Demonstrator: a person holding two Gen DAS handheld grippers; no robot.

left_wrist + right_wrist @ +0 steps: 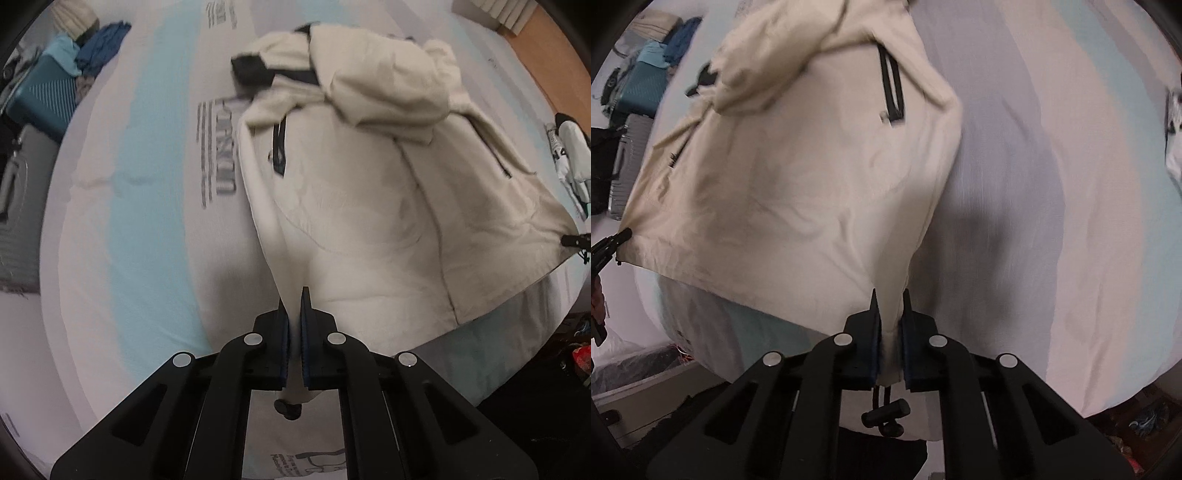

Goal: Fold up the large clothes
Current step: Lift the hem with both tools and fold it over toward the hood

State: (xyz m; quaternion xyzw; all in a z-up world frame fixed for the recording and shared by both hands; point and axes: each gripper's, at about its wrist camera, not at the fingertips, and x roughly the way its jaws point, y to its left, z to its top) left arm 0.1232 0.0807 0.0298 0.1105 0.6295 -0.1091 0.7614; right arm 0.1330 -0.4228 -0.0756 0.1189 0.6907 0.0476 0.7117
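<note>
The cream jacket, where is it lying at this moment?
The cream jacket is spread on the striped bed sheet, its hem corners pinched by the left gripper and the right gripper.

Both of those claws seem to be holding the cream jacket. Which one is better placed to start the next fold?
Neither, really. The left gripper and right gripper each pinch a bottom hem corner of the jacket, stretched over the bed. Likely both carry the hem up together.

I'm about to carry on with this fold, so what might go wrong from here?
The cream jacket is held only by its hem corners: the left tool and right tool pinch thin fabric, which may slip out. The sleeve folded across the top could slide off. The drawcord toggle dangling by the right tool might snag.
</note>
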